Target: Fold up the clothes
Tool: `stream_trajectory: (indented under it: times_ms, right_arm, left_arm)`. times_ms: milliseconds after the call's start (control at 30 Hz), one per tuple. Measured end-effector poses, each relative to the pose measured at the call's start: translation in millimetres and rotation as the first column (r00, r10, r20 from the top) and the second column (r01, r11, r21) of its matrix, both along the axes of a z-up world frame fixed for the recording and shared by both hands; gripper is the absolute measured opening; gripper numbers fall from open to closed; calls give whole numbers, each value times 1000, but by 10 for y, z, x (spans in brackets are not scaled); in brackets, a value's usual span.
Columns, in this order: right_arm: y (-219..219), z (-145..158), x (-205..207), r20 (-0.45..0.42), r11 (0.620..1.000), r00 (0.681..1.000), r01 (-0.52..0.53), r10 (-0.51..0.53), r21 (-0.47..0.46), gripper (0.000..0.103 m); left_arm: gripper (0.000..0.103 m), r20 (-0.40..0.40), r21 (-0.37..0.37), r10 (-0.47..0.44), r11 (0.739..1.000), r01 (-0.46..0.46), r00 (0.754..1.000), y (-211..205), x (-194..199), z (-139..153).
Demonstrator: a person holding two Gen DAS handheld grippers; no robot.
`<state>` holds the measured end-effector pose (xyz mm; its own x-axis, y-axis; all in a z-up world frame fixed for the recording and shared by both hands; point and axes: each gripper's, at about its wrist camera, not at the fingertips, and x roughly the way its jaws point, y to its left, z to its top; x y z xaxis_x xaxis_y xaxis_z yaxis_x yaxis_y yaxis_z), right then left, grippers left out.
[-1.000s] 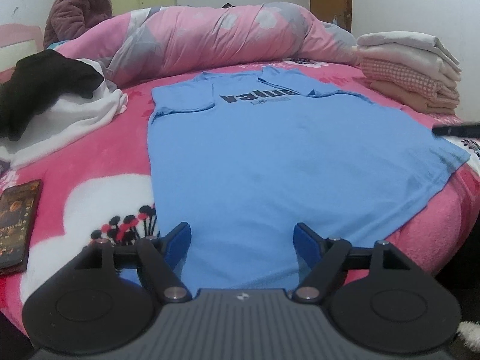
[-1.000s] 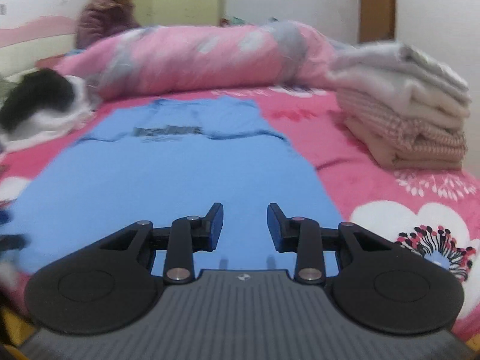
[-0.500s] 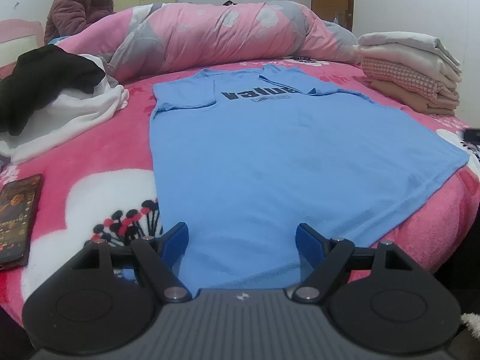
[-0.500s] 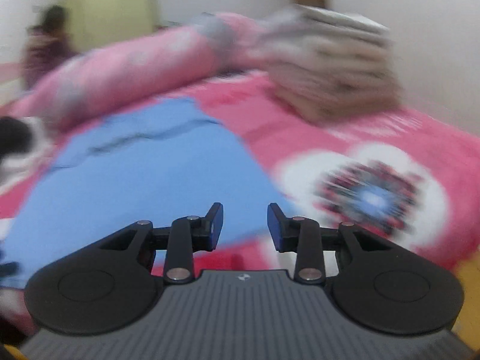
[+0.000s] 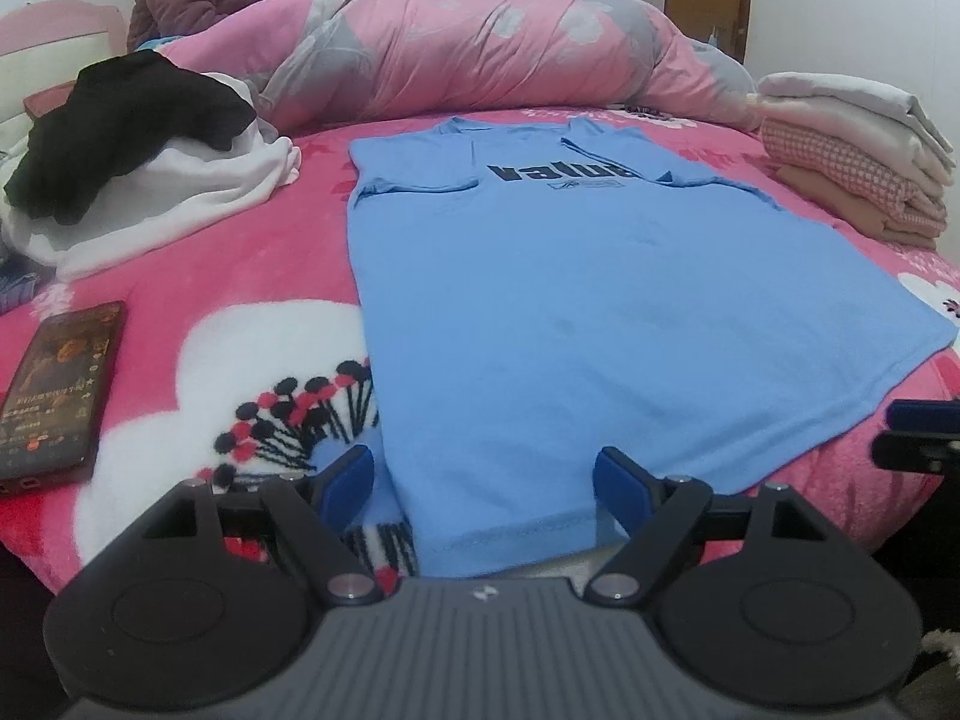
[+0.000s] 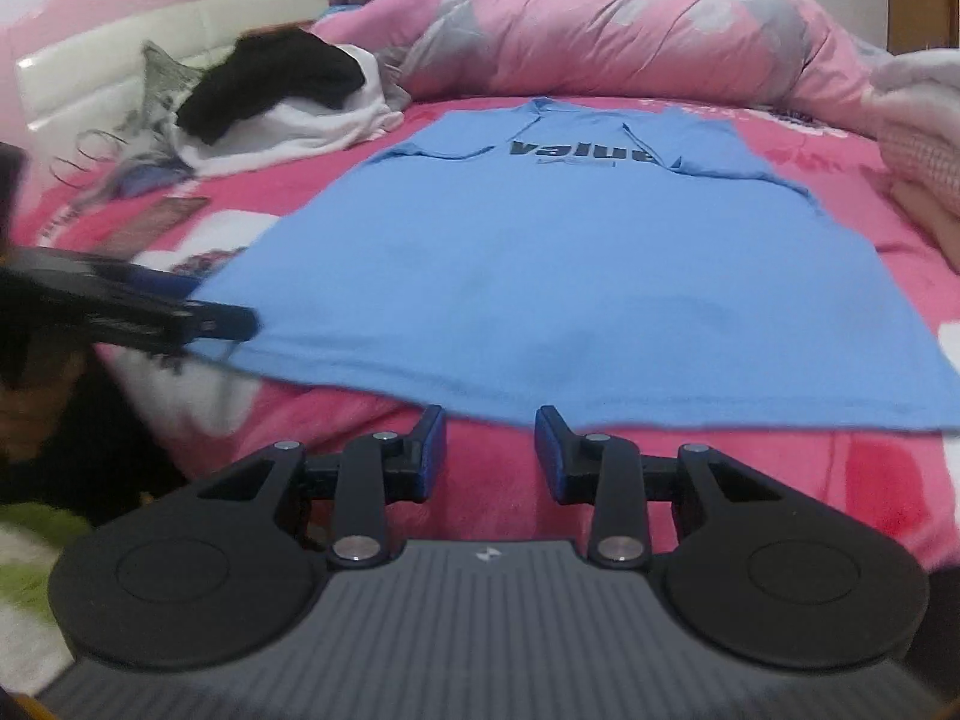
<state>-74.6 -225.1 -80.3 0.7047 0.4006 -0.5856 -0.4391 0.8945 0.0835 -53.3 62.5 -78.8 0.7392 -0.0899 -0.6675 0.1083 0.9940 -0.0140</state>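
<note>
A blue T-shirt (image 5: 600, 300) with dark lettering lies flat on the pink bed, sleeves folded in, hem toward me. It also shows in the right wrist view (image 6: 558, 264). My left gripper (image 5: 483, 474) is open wide, its fingers straddling the shirt's near left hem corner. My right gripper (image 6: 491, 450) is open and empty, just short of the hem at the bed's front edge. The left gripper's tip shows from the side in the right wrist view (image 6: 198, 318), and the right gripper's tip shows at the left wrist view's right edge (image 5: 918, 438).
A phone (image 5: 60, 390) lies on the pink floral blanket (image 5: 240, 276) at left. A black-and-white clothes pile (image 5: 138, 162) sits far left. Folded linens (image 5: 858, 174) are stacked far right. A rolled pink duvet (image 5: 480, 60) lies across the back, a person behind it.
The right gripper swung from the right side of the bed back to face the shirt's hem. The left gripper lowered slightly toward the hem corner, still open.
</note>
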Motion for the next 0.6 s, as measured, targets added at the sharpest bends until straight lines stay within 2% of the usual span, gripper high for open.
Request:
stream_trajectory:
  times_ms: [100,333,600]
  right_arm:
    - [-25,69,-38,17,1000,1000,16,-16,12,32]
    - [58,137,183,-13,984,999,40,-38,174,34]
    - [174,138,220,-19,980,998,62,-60,190,42]
  left_arm:
    - [88,-14,-4,11,1000,-11,1000,-9,-10,3]
    - [98,-58,-16,37,999,-38,998,23,-29,36]
    - [102,-107,-42,82,995,-87,991,86,-18,47]
